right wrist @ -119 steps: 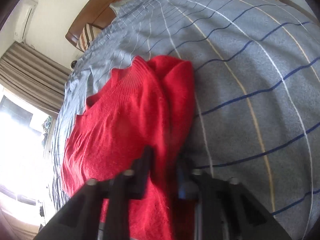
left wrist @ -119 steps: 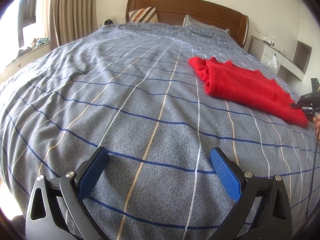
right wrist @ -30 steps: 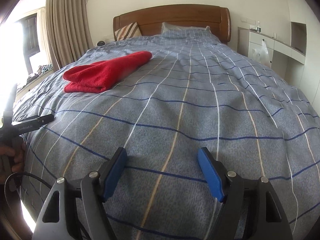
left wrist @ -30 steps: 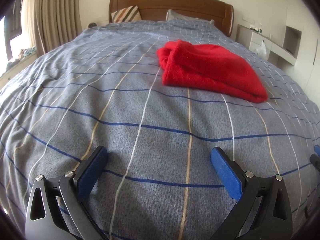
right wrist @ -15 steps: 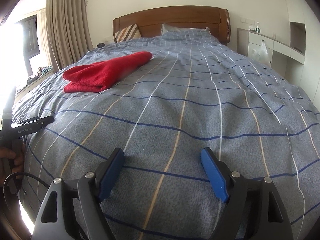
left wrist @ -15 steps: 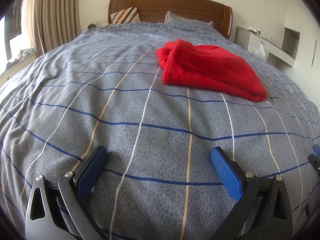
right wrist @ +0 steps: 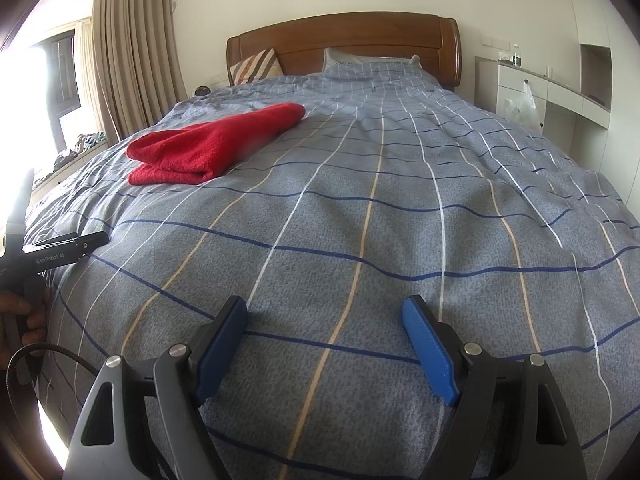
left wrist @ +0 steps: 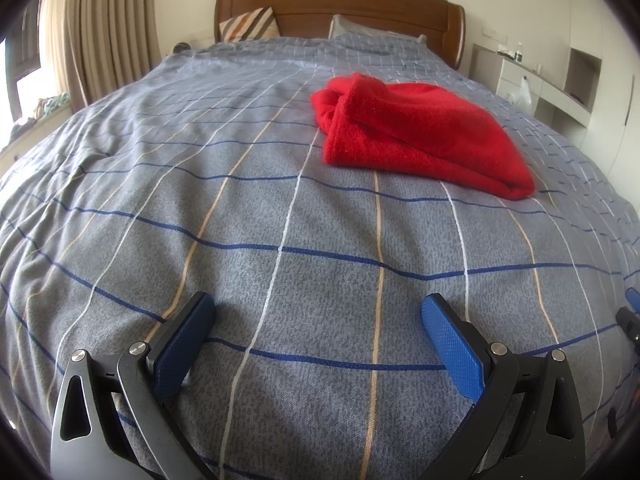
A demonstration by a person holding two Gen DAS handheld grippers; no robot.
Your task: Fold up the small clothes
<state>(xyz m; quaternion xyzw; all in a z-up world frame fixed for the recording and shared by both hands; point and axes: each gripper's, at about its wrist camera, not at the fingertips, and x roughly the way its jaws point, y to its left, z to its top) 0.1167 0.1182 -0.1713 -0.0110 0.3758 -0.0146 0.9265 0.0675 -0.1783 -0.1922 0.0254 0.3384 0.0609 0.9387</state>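
Observation:
A folded red knit garment (left wrist: 416, 136) lies on the grey checked bedspread (left wrist: 280, 208), right of centre in the left wrist view. It also shows in the right wrist view (right wrist: 212, 144), at the left. My left gripper (left wrist: 318, 320) is open and empty, low over the near end of the bed, well short of the garment. My right gripper (right wrist: 324, 320) is open and empty, also near the foot of the bed. The left gripper's body (right wrist: 52, 256) and the hand holding it show at the left edge of the right wrist view.
A wooden headboard (right wrist: 344, 48) with a striped pillow (right wrist: 256, 66) stands at the far end. Curtains (right wrist: 132, 56) and a window are on the left. A white desk unit (right wrist: 552, 96) with a plastic bag (right wrist: 520, 106) stands on the right.
Four seconds ago my right gripper was shut on the red garment; it has let go and pulled back to the foot of the bed. In the last second both grippers barely moved.

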